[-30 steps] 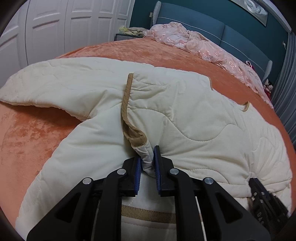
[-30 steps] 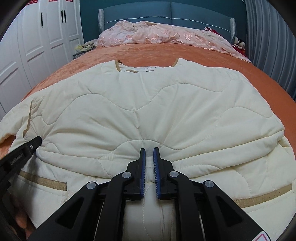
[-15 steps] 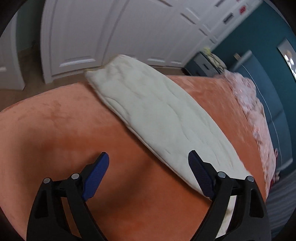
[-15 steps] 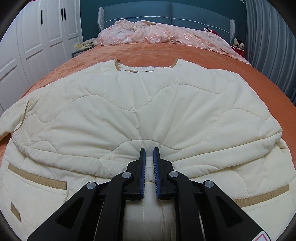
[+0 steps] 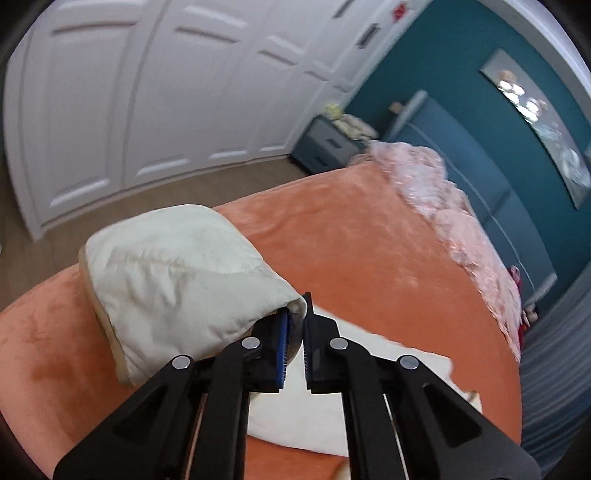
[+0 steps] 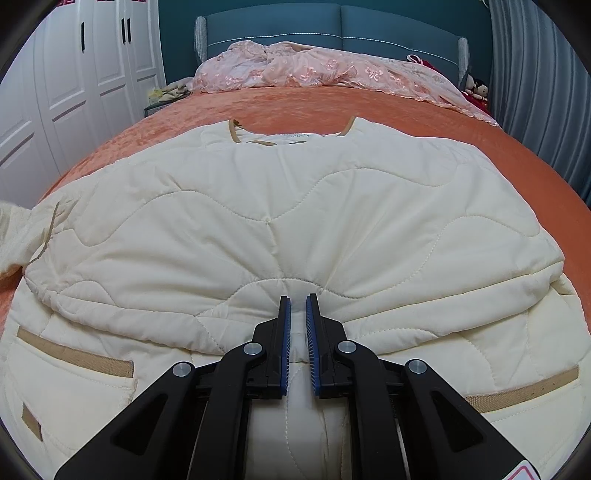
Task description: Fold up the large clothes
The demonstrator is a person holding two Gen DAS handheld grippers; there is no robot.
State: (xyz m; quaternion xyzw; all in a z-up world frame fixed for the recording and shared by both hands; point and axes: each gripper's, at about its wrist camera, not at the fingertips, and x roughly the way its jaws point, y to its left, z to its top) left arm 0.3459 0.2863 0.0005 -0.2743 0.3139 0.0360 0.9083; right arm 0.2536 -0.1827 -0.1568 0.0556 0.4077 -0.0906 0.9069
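Spread over most of an orange bed: a cream quilted jacket, front up, collar toward the blue headboard. Heaped along the headboard, well clear of the jacket: a pink lace cover. Left of the bed: white wardrobe doors and a grey nightstand. Left claw closing, pinching the jacket's sleeve, lifted above the bed. Right claw pressed nearly together, pinching a fold at the jacket's middle.

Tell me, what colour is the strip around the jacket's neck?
Tan, on a cream quilted jacket. The neck strip shows best in the right wrist view.
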